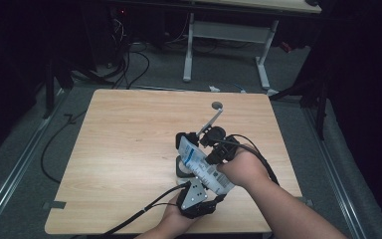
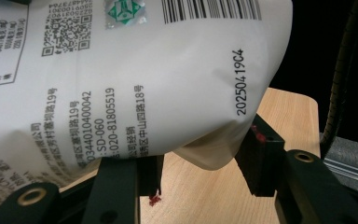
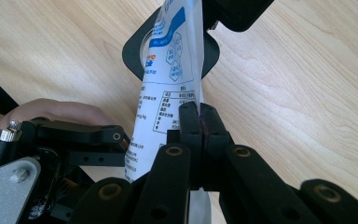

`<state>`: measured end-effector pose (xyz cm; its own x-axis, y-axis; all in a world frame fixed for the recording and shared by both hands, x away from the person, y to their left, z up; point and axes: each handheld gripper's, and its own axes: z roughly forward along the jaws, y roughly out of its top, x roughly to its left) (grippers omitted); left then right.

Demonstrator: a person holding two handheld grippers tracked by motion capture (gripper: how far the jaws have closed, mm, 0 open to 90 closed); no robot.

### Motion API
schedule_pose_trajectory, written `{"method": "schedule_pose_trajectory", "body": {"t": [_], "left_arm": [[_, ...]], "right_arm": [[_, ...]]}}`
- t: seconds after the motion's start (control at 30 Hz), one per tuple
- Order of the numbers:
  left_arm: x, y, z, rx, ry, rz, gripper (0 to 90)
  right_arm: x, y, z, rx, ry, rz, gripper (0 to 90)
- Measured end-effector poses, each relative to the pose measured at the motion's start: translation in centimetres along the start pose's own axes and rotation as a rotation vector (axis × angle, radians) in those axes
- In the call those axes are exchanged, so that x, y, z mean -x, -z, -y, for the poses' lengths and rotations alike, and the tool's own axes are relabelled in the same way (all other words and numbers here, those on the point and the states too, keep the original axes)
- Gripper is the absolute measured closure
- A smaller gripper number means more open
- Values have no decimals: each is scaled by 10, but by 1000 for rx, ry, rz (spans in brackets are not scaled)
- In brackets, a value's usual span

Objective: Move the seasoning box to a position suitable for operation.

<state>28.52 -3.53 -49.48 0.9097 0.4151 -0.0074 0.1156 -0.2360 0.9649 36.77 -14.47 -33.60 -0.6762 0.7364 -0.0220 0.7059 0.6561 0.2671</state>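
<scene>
A white pouch (image 1: 201,167) with blue print and a barcode hangs tilted over the table, held at both ends. My left gripper (image 1: 210,195) has its jaws around the pouch's bulging lower end (image 2: 144,79), with the pads against it. My right gripper (image 1: 213,157) is shut on the pouch's thin side seam (image 3: 168,70), its pads pressed flat together (image 3: 199,121). Beneath the pouch's upper end sits a black rounded base (image 1: 180,169) with a round opening (image 3: 133,49).
A metal spoon (image 1: 211,118) slants up from a black fitting (image 1: 214,133) just beyond the pouch. The wooden table (image 1: 119,149) has bare room on its left half. Cables trail off the near edge, and a white desk frame (image 1: 226,35) stands on the floor behind.
</scene>
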Motion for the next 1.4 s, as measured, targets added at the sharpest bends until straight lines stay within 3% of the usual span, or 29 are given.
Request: {"method": "schedule_pose_trajectory", "body": {"t": [1.4], "left_arm": [[0,1,-2,6,-3,-5,565]], "right_arm": [[0,-2,-4,-10,-5,-13,900]]}}
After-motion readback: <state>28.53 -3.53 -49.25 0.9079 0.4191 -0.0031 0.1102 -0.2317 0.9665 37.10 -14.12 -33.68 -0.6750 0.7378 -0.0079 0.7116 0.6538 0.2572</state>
